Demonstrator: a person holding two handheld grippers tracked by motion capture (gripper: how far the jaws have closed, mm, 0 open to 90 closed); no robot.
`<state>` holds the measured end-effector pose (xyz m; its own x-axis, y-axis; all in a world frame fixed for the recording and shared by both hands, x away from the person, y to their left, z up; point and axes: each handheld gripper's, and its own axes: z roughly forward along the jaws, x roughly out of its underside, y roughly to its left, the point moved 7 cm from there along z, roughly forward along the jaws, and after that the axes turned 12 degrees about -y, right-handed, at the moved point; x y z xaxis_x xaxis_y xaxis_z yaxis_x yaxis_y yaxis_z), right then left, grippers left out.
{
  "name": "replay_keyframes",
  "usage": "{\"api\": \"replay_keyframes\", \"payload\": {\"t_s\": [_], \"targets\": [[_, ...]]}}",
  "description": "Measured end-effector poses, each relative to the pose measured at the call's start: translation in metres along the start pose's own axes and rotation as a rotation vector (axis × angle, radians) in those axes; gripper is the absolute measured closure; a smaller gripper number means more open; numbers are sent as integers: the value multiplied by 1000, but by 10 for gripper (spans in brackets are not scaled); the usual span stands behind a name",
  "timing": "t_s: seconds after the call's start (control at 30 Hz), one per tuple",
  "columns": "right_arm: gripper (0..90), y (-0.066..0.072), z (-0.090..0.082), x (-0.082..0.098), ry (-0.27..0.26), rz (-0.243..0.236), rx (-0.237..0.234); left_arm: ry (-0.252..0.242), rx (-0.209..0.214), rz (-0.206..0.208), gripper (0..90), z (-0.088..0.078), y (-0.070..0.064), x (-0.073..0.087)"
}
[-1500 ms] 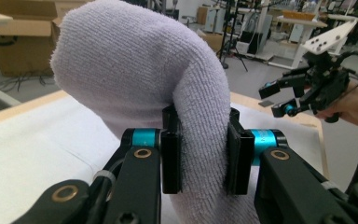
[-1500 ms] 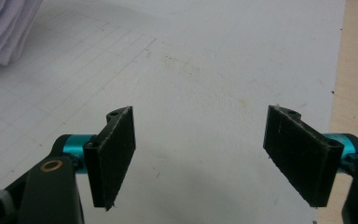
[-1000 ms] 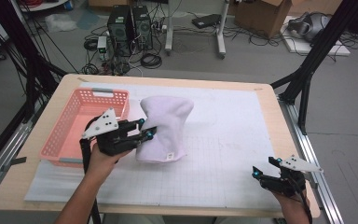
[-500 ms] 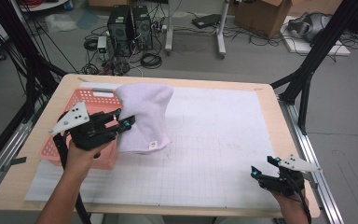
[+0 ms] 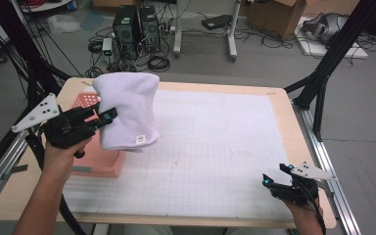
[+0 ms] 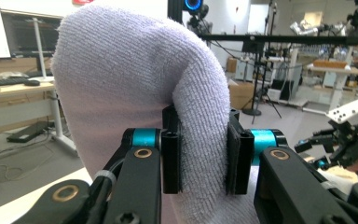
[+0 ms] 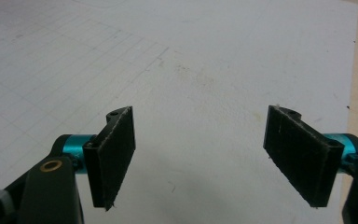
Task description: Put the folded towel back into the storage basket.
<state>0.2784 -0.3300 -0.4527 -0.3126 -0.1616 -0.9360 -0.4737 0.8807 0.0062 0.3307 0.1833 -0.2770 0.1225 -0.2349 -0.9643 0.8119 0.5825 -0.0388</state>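
A folded lilac towel (image 5: 129, 110) hangs in the air over the table's left side, partly above the pink basket (image 5: 103, 164). My left gripper (image 5: 108, 116) is shut on its folded edge. In the left gripper view both black pads (image 6: 171, 156) press a thick fold of the towel (image 6: 135, 84) between them. My right gripper (image 5: 278, 179) rests low at the table's front right corner, open. In the right gripper view its jaws stand wide apart over the white gridded mat (image 7: 205, 70), with nothing between them (image 7: 214, 161).
The white gridded mat (image 5: 215, 147) covers most of the wooden table (image 5: 279, 93). The pink basket stands at the left edge under my left hand. Black frame struts (image 5: 323, 73) rise at the right and left of the table. Computers and cables lie on the floor beyond.
My left gripper has lifted the towel off the mat and carried it left, over the pink basket. The right gripper has stayed where it was.
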Motion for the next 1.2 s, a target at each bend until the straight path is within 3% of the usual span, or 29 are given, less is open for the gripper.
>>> {"api": "replay_keyframes", "payload": {"t_s": [0.2, 0.47, 0.87, 1.2], "targets": [[241, 1, 1, -1, -3, 0, 2, -10, -8, 3, 723, -12, 11, -8], [241, 5, 4, 0, 9, -7, 1, -15, -37, -3, 722, -34, 42, -15], [240, 9, 7, 1, 25, -21, 4, 1, -99, -60, 722, -68, 81, 12], [241, 11, 8, 3, 37, -36, 0, 19, -142, -99, 721, -85, 101, 32]]}}
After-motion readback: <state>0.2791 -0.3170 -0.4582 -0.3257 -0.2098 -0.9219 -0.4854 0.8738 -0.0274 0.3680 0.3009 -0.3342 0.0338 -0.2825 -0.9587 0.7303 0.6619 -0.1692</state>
